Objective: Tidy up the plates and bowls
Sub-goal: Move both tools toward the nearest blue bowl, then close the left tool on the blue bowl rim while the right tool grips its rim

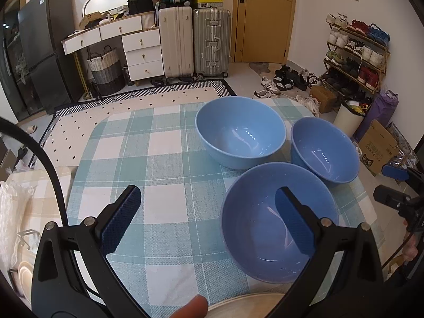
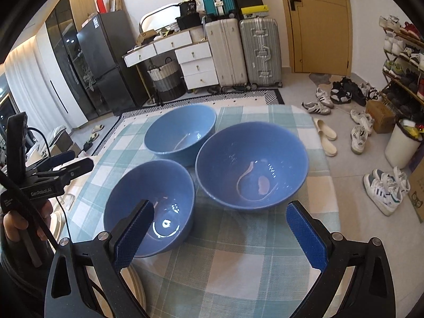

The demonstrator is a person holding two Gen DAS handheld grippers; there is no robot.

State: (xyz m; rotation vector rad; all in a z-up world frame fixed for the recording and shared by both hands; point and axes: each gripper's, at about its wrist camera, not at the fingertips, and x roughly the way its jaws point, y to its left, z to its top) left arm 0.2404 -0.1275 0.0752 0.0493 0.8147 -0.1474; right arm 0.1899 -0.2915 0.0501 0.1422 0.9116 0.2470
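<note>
Left gripper [image 1: 208,208]: held low over the near table edge, jaws spread wide and empty; its right finger [image 1: 292,222] stands in front of the near bowl [image 1: 254,228], contact unclear.
Right gripper [image 2: 220,228]: hovers above the checked cloth [image 2: 238,251], jaws wide apart, gripping nothing.
Hand [image 2: 18,225]: wraps the left gripper's handle at the far left.
Bowls: three blue, empty, upright, clustered close together; far bowl [image 1: 241,132], right bowl [image 1: 324,149].
Plate rim [image 1: 246,306]: cream, at the nearest edge.
</note>
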